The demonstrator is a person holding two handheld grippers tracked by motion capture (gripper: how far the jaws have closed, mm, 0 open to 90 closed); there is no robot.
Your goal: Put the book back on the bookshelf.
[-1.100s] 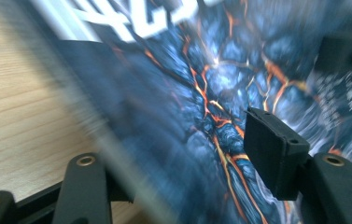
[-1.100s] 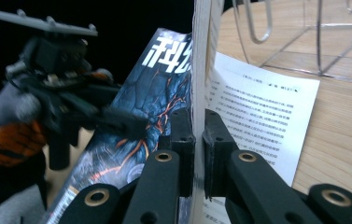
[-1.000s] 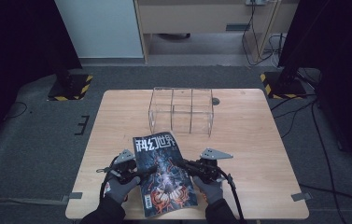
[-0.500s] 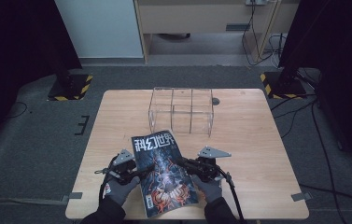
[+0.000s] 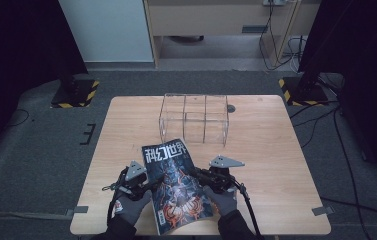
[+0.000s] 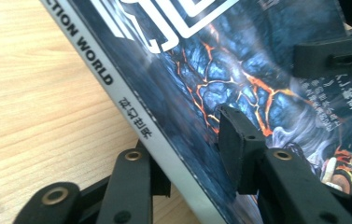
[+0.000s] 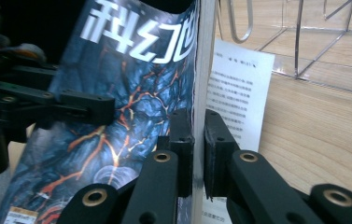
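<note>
The glossy dark-covered magazine (image 5: 176, 187) is lifted off the wooden bench (image 5: 276, 165), right hand-held gripper (image 7: 198, 140) clamped on its edge, left hand-held gripper (image 6: 187, 154) just closing around its spine, seemingly not yet pinching, and the clear acrylic rack (image 5: 194, 118) stands unfilled.

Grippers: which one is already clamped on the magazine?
The right gripper: its jaws pinch the magazine's edge. The left gripper's jaws straddle the spine and have just been closing, but one pad does not yet press on it.

Left claw (image 6: 190, 154) closing astride magazine (image 6: 220, 70) spine, wooden table (image 6: 29, 93) beneath
</note>
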